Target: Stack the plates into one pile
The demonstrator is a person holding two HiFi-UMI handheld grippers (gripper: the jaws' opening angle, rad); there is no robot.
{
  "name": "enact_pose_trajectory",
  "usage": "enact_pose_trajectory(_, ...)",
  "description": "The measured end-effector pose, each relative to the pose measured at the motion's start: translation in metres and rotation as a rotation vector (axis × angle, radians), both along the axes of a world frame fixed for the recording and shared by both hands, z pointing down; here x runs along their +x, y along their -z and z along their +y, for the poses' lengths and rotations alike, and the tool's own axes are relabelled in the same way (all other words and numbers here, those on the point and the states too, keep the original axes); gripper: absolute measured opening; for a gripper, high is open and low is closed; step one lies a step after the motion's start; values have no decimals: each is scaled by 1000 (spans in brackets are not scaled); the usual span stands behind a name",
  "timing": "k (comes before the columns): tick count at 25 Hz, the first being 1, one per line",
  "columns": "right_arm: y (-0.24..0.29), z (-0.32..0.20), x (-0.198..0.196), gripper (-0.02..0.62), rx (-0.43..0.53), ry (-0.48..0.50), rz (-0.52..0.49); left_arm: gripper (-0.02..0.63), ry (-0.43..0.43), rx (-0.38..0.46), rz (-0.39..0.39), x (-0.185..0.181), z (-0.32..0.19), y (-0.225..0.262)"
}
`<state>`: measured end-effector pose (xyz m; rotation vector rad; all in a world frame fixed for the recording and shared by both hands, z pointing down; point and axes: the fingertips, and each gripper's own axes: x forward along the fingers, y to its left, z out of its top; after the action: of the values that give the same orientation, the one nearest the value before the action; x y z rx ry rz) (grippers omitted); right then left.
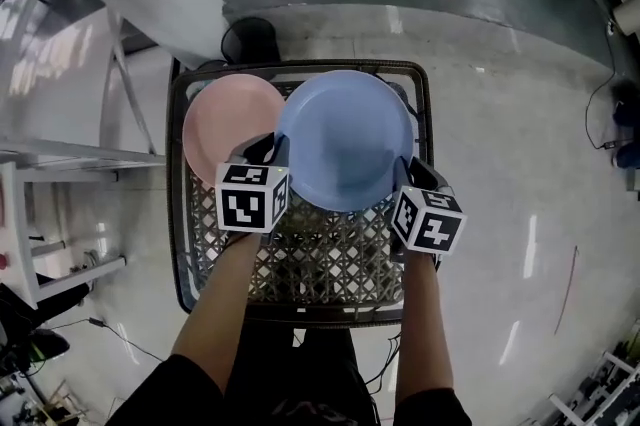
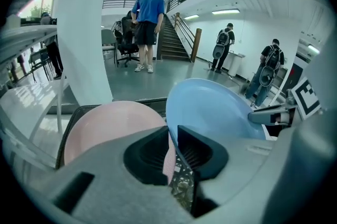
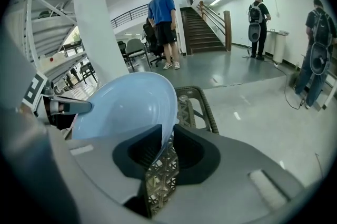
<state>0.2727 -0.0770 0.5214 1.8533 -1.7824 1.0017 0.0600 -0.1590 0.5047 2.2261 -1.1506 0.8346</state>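
Head view: blue plate (image 1: 345, 139) over the basket (image 1: 300, 264), overlapping pink plate (image 1: 225, 129). Your left gripper (image 1: 268, 149) and right gripper (image 1: 408, 172) take opposite rims, likely to keep it level.
Left gripper view: jaws pinch its rim.
Right gripper view: same, clamped.

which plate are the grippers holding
The blue plate, clamped at its rim by the left gripper and the right gripper; the pink plate lies ungripped in the basket.

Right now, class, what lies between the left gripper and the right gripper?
The blue plate spans the gap: the left gripper and the right gripper each clamp its rim. The head view shows it.
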Motion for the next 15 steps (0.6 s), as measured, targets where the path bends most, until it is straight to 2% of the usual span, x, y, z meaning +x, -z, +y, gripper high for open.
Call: enact_pose_trajectory(15,1,-58,-127,81,0,261,-23,49,238,6,-29,-139,-8,7)
